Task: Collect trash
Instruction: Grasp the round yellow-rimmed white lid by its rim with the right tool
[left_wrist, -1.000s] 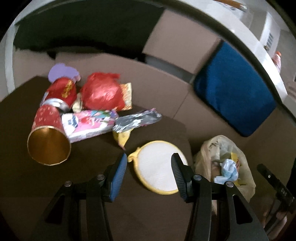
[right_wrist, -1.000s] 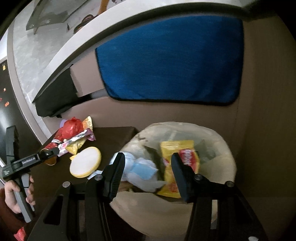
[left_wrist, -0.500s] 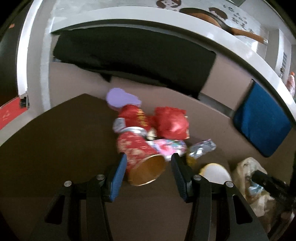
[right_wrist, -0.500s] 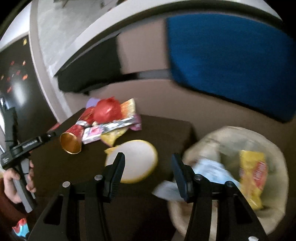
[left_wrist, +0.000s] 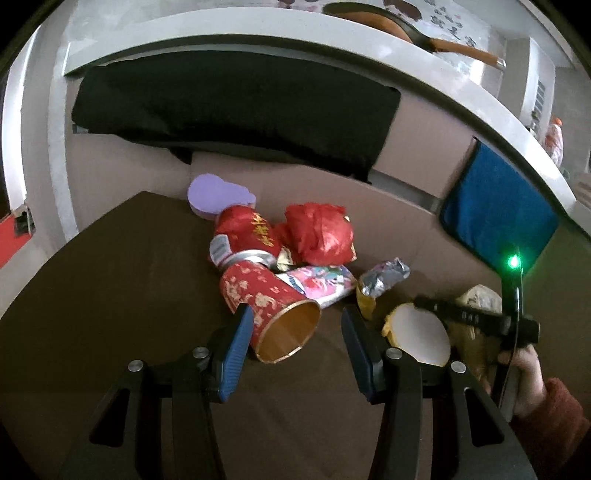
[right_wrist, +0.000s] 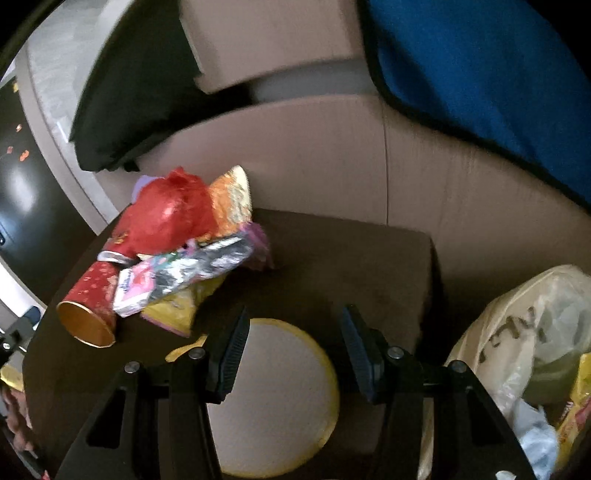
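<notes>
The left gripper (left_wrist: 295, 339) stands released, jaws apart, with the red paper cup (left_wrist: 271, 308) lying on its side between the fingertips, gold mouth toward them, on the brown table (left_wrist: 110, 295). Beyond it sit a red can (left_wrist: 243, 236) and a red bag (left_wrist: 319, 234). The right gripper (right_wrist: 291, 343) is also released, its jaws framing the yellow-rimmed lid (right_wrist: 273, 398); the trash bag (right_wrist: 524, 354) lies just right of it

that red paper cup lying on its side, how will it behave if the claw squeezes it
The red paper cup is probably light and thin-walled, so its open gold rim may crush. Lying on its side, it will likely roll if nudged. It touches the pink wrapper, which may shift.
</notes>
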